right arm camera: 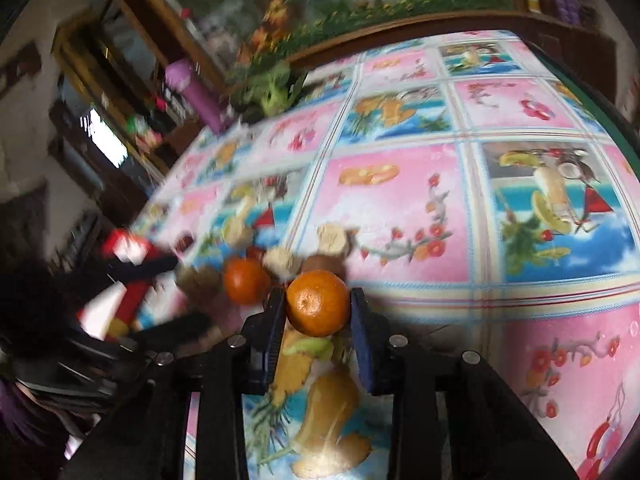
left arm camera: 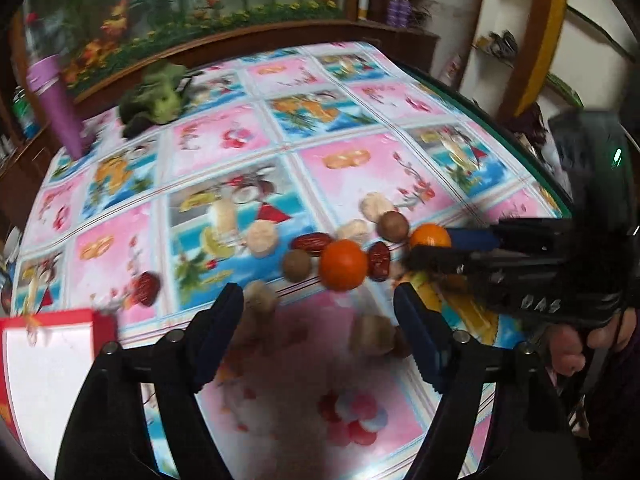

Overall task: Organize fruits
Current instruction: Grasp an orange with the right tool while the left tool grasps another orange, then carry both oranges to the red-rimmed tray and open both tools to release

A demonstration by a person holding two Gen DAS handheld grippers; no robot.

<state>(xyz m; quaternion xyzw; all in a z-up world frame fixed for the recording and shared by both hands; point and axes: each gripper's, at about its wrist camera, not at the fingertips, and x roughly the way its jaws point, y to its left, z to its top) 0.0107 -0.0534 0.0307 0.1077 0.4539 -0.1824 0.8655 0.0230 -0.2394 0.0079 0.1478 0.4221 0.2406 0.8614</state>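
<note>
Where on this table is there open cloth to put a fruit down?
Free: the cloth between the fruit cluster and the green vegetable, and the whole side right of the held orange. Crowded: the scattered fruit between both claws, toward the red box.

On my left wrist view, blur is smearing the pale fruit point(left arm camera: 370, 336) sitting between my fingers, so I cannot name it. At nine o'clock the frame edge is cutting off the red box point(left arm camera: 52, 360). On my right wrist view, the left gripper point(right arm camera: 168, 292) is blurring at nine o'clock.
</note>
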